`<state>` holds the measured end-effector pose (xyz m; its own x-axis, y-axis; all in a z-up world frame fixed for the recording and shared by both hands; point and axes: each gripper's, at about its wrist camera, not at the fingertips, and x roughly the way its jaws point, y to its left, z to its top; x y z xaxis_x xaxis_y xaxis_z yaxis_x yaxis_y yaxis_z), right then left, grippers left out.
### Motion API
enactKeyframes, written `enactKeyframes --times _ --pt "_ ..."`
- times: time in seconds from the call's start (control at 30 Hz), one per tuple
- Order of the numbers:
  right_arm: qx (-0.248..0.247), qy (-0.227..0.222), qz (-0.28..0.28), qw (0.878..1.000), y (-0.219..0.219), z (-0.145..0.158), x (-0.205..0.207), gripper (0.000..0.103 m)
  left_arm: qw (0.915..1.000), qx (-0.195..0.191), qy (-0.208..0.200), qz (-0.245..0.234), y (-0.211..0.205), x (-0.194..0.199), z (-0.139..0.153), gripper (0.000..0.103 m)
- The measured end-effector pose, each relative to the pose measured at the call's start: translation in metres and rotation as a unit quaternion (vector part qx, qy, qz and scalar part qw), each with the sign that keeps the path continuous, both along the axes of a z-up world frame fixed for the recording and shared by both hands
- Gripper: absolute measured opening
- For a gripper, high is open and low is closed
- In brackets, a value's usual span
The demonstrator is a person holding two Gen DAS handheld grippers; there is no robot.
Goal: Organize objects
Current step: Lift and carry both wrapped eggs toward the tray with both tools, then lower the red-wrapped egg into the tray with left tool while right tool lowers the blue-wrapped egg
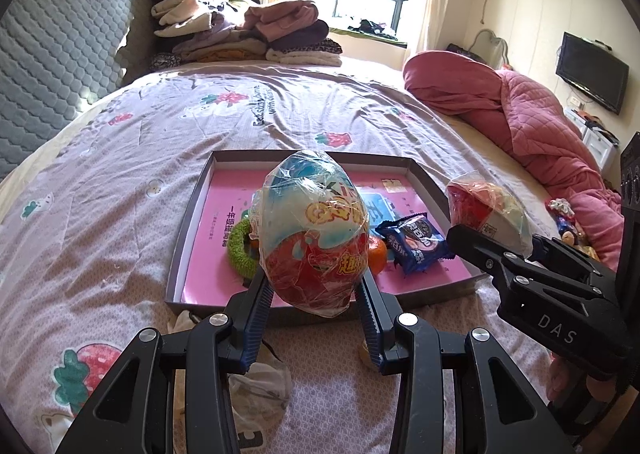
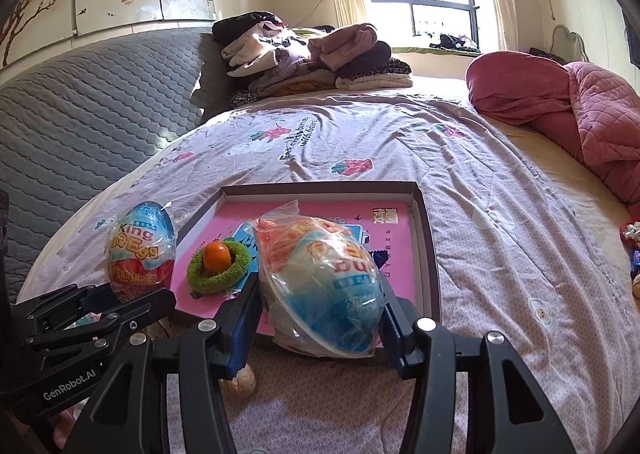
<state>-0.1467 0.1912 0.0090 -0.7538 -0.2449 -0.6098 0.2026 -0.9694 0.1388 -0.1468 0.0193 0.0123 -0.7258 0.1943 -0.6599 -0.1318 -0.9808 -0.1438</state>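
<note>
The left gripper (image 1: 316, 294) and the right gripper (image 2: 320, 318) each pinch a light, slippery wrapped egg at its wide middle, the tray (image 1: 188, 222) just ahead

Black body of the right gripper (image 1: 496, 232), seen from the left wrist: white letters "DAS". Black body of the left gripper (image 2: 120, 294), seen from the right wrist: white "GenRobot.AI". Blue-and-red plastic-wrapped toy egg (image 2: 141, 248) between the left gripper's fingers: "King" in red, "Egg" in yellow; Chinese characters below, not legible. Lilac strawberry-print bed sheet (image 2: 304, 138): dark script lettering, too creased to read. Blue biscuit packet (image 1: 414, 244) in the pink-lined shallow cardboard box (image 1: 208, 190): white lettering, unclear.
</note>
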Motion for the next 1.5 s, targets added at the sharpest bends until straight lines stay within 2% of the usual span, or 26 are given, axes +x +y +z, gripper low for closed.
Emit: enactKeyframes --times 0.7,1.5 --pt "0.022 -0.019 -0.039 0.999 0.013 -0.018 -0.031 0.053 1.0000 -0.004 0.000 0.003 0.001 -0.043 -0.003 0.043" --pt "0.027 -0.038 -0.073 0.996 0.033 -0.045 -0.048 0.053 0.9988 -0.027 -0.041 -0.006 0.018 -0.064 -0.043 0.043"
